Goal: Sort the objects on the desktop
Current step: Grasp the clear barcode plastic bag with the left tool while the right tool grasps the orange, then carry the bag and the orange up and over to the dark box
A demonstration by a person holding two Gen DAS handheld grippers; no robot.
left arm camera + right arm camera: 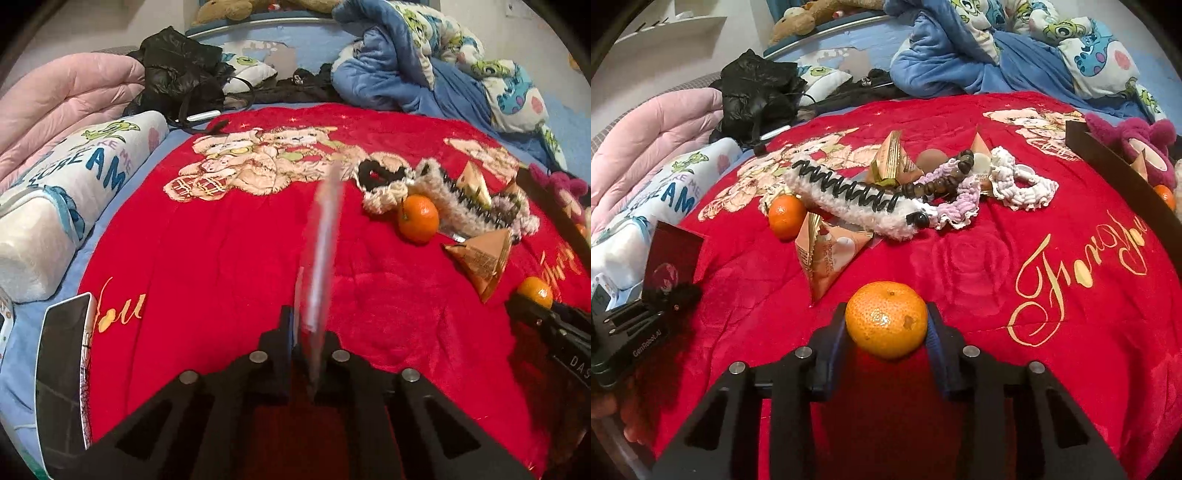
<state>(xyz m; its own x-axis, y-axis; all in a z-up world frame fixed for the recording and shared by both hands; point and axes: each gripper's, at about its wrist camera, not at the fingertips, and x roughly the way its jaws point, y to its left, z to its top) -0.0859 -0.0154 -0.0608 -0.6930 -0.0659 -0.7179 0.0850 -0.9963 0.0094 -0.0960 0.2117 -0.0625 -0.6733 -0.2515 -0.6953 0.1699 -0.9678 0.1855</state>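
Note:
My left gripper (310, 332) is shut on a thin, blurred clear strip (325, 251) that sticks up and forward over the red blanket (221, 258). My right gripper (886, 328) is shut on a tangerine (886, 319), held just above the blanket; it also shows at the right of the left wrist view (535, 291). A second tangerine (786, 216) lies beside a pyramid snack packet (827, 262). Behind them lies a pile of knitted hair bands (871, 206), a dark bead bracelet (945, 177) and more packets (892, 158).
A dark box edge (1115, 173) with a pink plush toy (1137, 140) stands at the right. A dark tablet (62, 373) lies at the left blanket edge. Pillows (66, 192), a pink quilt (62, 96), a black bag (757, 88) and blue bedding (979, 55) surround the blanket.

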